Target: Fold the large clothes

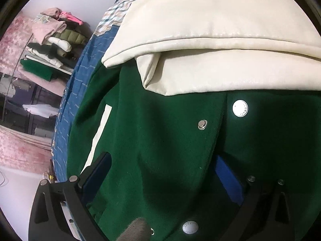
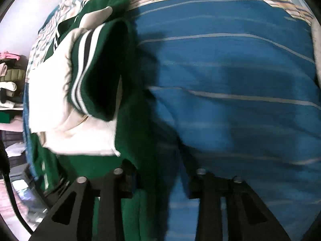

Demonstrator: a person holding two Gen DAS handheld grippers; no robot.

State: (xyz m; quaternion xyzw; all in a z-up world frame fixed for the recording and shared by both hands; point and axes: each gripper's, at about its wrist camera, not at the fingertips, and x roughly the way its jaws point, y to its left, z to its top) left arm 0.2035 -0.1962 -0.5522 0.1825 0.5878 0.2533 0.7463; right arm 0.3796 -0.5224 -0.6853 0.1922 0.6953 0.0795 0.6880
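Note:
A green varsity jacket with cream sleeves and silver snaps lies on a blue striped bedspread. My left gripper is open right over the jacket's front, and green cloth bulges up between its blue-padded fingers. In the right wrist view the jacket lies at the left with a striped green cuff folded over a cream sleeve. My right gripper hovers at the jacket's edge, over green cloth and bedspread. Its jaws stand apart and its tips are blurred.
A pile of folded clothes sits on a shelf beyond the bed's far side. A plaid quilt lies at the bed's far end. Pink wall and dark shelving show at the left.

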